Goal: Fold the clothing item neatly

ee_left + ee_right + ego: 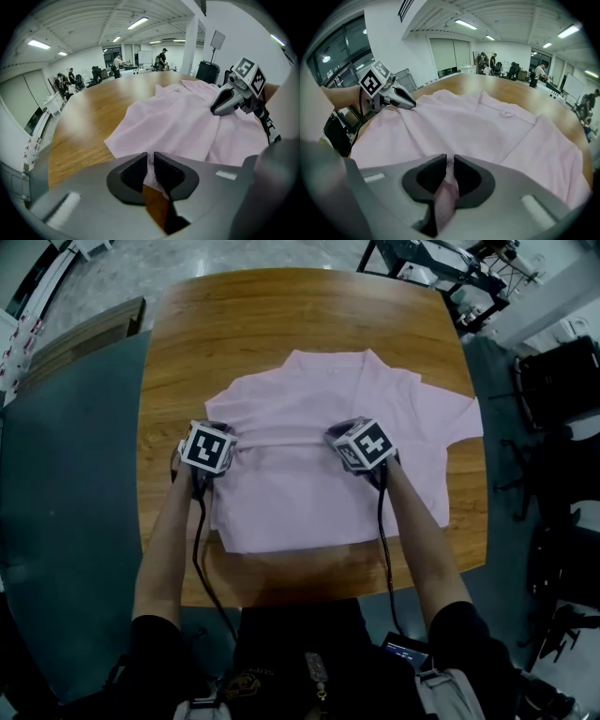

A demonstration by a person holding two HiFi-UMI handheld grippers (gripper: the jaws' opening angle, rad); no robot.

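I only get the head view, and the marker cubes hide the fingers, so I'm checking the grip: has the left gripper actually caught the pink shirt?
Observer: Yes, the left gripper view shows the left gripper with its fingers closed on a fold of the pink shirt.
Operator: And the right?
Observer: The right gripper view shows the right gripper pinching shirt fabric too, bunched between its fingers.
Operator: What's under the left pinch?
Observer: Bare wooden table shows just below the pinched cloth.

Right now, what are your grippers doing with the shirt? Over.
Left gripper shut on shirt. Right gripper shut on it too. Shirt lies on table. Nothing in the way.
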